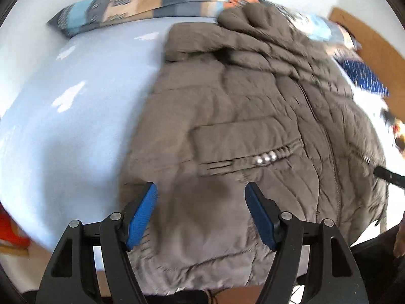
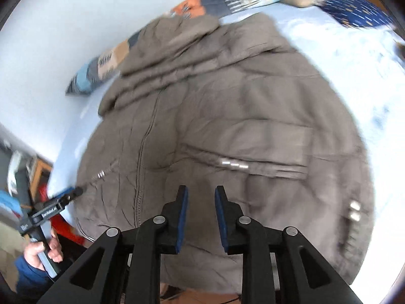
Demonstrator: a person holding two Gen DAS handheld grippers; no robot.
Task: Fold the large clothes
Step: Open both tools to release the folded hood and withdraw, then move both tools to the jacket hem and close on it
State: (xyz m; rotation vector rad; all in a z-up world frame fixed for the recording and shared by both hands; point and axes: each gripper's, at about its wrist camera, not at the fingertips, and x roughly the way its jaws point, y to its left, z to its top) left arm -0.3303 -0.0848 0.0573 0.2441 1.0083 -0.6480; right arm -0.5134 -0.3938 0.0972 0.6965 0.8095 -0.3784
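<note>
A grey-brown padded jacket (image 1: 240, 116) is seen spread front-up and zipped across a pale blue bed (image 1: 76, 101), its collar toward the patterned pillow (image 1: 141, 7) at the head edge and its hem at the near edge. The left gripper (image 1: 201, 212) is held wide apart and the right gripper (image 2: 201, 217) narrowly parted above the hem, nothing clamped in either, so the fold is judged not yet begun and a hold on the hem or sides is called for next. Only in the right wrist view are the person's hand (image 2: 40, 252) on the left tool and the jacket's right pocket (image 2: 253, 152) shown; the bed's left side is shown only in the left wrist view.
</note>
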